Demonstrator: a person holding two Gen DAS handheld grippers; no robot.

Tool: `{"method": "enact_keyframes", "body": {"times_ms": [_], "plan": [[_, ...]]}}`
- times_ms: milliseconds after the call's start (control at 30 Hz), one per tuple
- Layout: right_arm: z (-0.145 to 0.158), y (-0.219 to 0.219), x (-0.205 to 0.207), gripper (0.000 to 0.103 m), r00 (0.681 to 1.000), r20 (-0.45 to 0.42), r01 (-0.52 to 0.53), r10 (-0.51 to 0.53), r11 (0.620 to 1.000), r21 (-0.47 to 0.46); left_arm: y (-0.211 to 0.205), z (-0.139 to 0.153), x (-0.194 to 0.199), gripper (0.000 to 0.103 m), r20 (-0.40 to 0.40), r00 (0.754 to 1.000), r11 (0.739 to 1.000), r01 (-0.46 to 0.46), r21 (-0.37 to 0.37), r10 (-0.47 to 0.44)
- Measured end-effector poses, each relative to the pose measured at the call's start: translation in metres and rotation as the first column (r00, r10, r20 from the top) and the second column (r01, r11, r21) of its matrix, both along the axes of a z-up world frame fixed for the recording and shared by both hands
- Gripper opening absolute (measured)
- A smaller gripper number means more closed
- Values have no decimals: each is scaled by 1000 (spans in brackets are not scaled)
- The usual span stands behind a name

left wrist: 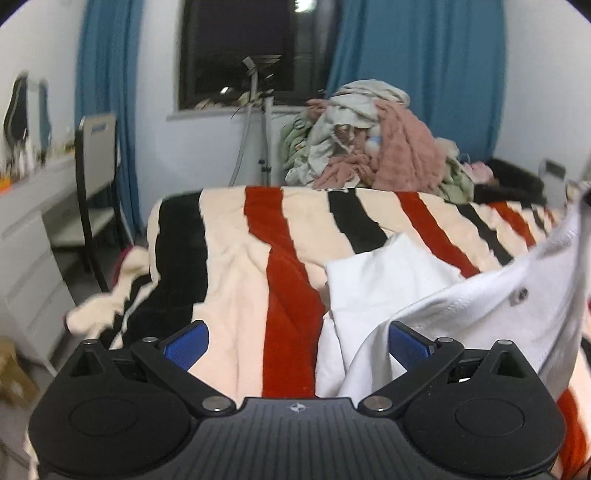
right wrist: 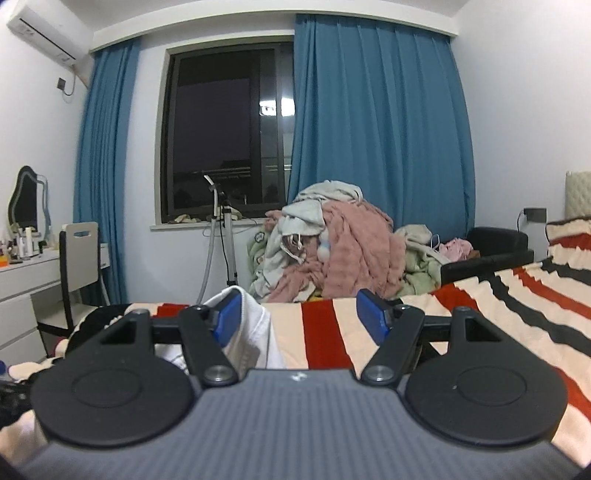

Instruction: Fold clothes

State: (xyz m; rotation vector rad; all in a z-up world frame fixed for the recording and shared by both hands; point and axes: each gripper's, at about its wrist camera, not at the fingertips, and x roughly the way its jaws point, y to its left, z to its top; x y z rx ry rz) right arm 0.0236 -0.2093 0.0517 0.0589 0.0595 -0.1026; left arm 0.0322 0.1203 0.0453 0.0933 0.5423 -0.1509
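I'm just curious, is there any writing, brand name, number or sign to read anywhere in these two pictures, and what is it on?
No readable words or numbers in either view.
Left gripper body: a small white star-like emblem, no letters.
Right gripper body: a small pale mark, too blurred to read.
White garment: a small tab with a dark stud, no legible text.
Air conditioner: no brand can be made out.
Bottles on the desk: labels too small to read.

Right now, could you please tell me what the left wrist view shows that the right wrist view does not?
Only the left wrist view shows the white garment spread wide with its small dark button, beyond the open left gripper. Only the right wrist view shows the air conditioner and the open right gripper. Both show the striped blanket, the clothes pile, blue curtains and the window.
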Motion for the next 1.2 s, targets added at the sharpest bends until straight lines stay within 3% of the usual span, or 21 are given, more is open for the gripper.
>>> {"method": "enact_keyframes", "body": {"times_ms": [200, 300, 433, 500, 567, 700, 800, 933, 1000, 1100, 1200], "plan": [[-14, -6, 3, 69, 1000, 3, -5, 4, 1000, 31, -62, 11, -29, 103, 117, 988, 992, 97, 79, -106], [-16, -6, -1, 69, 1000, 22, -9, 9, 1000, 14, -108, 0, -31, 103, 188, 970, 979, 124, 164, -155], [-20, -6, -8, 69, 999, 44, -4, 5, 1000, -20, -159, -28, -7, 103, 170, 975, 966, 102, 236, -145], [-22, -8, -10, 69, 999, 52, 0, 1, 1000, -21, -173, -41, 6, 103, 176, 981, 964, 28, 263, -77], [-24, -9, -10, 69, 998, 60, 11, -10, 1000, -19, -172, -47, 15, 103, 187, 982, 970, -55, 235, 10], [-28, -12, -9, 69, 996, 80, 34, -34, 999, 0, -141, -43, 25, 103, 169, 971, 978, -187, 93, 170], [-30, -14, -12, 68, 989, 117, 88, -87, 996, 0, -120, -38, 29, 103, 117, 965, 963, -247, 105, 235], [-30, -23, -12, 68, 984, 117, 128, -131, 991, 36, -101, -33, 21, 103, 73, 975, 972, -215, 94, 208], [-33, -26, -9, 68, 990, 79, 116, -119, 992, 48, -100, -33, 15, 103, 71, 978, 969, -206, 136, 198], [-41, -26, -4, 68, 999, -13, 48, -47, 997, 58, -101, -35, 10, 103, 85, 978, 964, -203, 174, 191], [-53, -21, 7, 68, 988, -136, -66, 76, 995, 76, -99, -36, 10, 103, 65, 979, 968, -199, 155, 191]]}}
